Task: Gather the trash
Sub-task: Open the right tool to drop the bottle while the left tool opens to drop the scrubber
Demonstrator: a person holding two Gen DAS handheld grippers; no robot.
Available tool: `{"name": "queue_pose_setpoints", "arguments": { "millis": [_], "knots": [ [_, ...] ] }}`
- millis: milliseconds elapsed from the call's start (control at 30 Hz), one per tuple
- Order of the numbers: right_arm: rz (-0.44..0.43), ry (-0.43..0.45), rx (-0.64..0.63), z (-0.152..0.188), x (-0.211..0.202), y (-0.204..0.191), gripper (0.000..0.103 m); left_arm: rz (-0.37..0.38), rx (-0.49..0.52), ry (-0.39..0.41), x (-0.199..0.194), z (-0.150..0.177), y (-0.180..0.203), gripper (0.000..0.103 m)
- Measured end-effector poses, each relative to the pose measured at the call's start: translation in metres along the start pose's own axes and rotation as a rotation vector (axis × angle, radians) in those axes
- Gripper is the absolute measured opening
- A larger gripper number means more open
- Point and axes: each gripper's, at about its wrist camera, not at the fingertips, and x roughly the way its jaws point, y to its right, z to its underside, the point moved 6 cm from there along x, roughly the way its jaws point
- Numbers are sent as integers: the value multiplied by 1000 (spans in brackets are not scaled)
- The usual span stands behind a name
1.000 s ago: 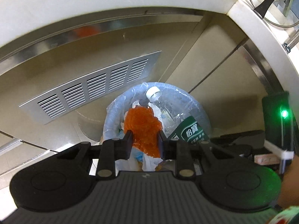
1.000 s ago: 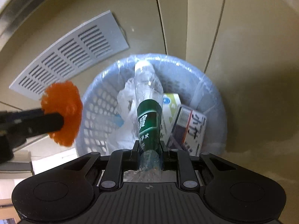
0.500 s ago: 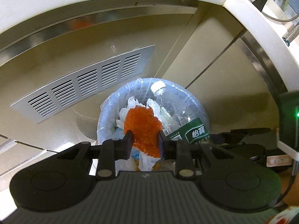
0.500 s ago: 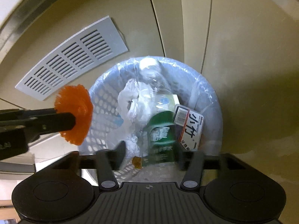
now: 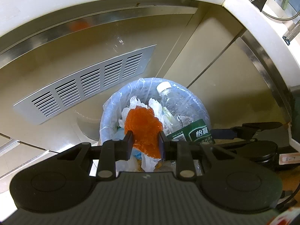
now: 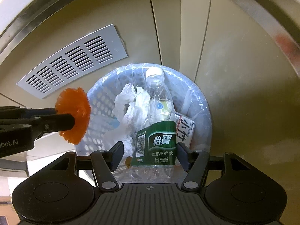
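The left gripper (image 5: 145, 140) hangs over the lined waste basket (image 5: 110, 110), its fingers (image 5: 128, 140) pinched on a crumpled orange net (image 5: 143, 127) that bulges out ahead of the tips, above the basket's left edge. The right gripper (image 6: 150, 154) has its fingers (image 6: 117, 154) spread wide, either side of a clear water bottle (image 6: 158, 127) with a green label. The bottle lies in the basket on white crumpled paper (image 6: 131, 103), cap toward the far rim, touching neither finger.
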Motion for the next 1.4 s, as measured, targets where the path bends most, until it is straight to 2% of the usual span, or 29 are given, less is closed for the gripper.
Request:
{"name": "queue_pose_setpoints", "arguments": {
  "millis": [500,933,1000,1133,1400],
  "knots": [
    [23,46,-80,3,-27,-3,67,18,24,-5,8,2,4,24],
    [28,6,-66,12,-30,0,68,25,38,-3,7,-2,5,25],
    [27,7,-62,13,-31,1,68,19,39,0,7,-3,6,27],
    [22,13,-53,12,-32,1,68,-2,29,0,7,-2,4,42],
    [21,7,-41,12,-33,3,68,-11,23,0,3,1,0,44]
  ]
}}
